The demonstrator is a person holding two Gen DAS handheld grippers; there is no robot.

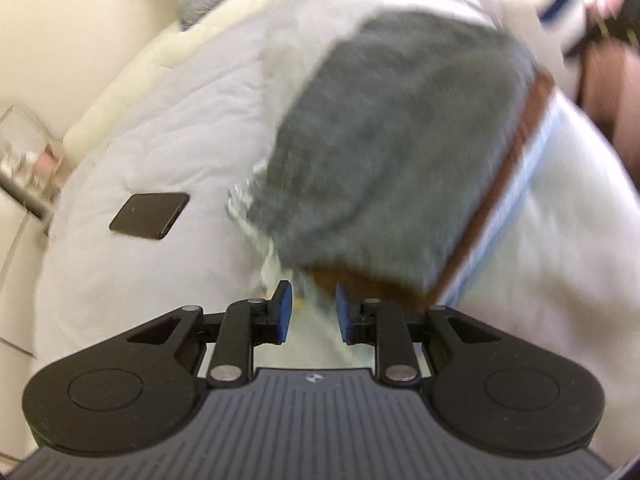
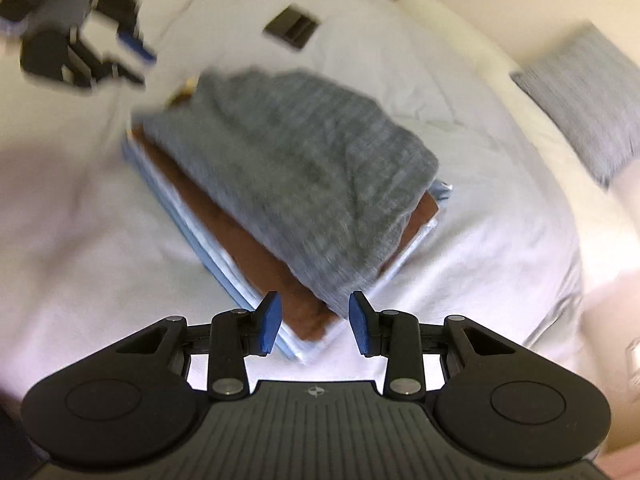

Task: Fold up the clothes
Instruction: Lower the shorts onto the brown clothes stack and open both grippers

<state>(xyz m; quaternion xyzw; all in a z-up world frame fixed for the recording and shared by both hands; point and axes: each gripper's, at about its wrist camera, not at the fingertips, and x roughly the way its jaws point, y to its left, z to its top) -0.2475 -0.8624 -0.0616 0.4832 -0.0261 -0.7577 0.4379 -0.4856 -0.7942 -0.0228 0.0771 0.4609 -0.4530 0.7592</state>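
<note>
Both claws, left [image 1: 310,312] and right [image 2: 316,326], gape empty over a motion-blurred grey garment [image 2: 304,184] hiding the stack beneath.

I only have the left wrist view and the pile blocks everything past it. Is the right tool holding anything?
Observer: No. The right tool is open and empty, with its tips either side of the pile's near corner.
Operator: Are the layers squared up on that side?
Observer: Not quite. The grey sweater sits skewed on top. That leaves a strip of the brown garment and the light blue garment exposed along one edge.
</note>
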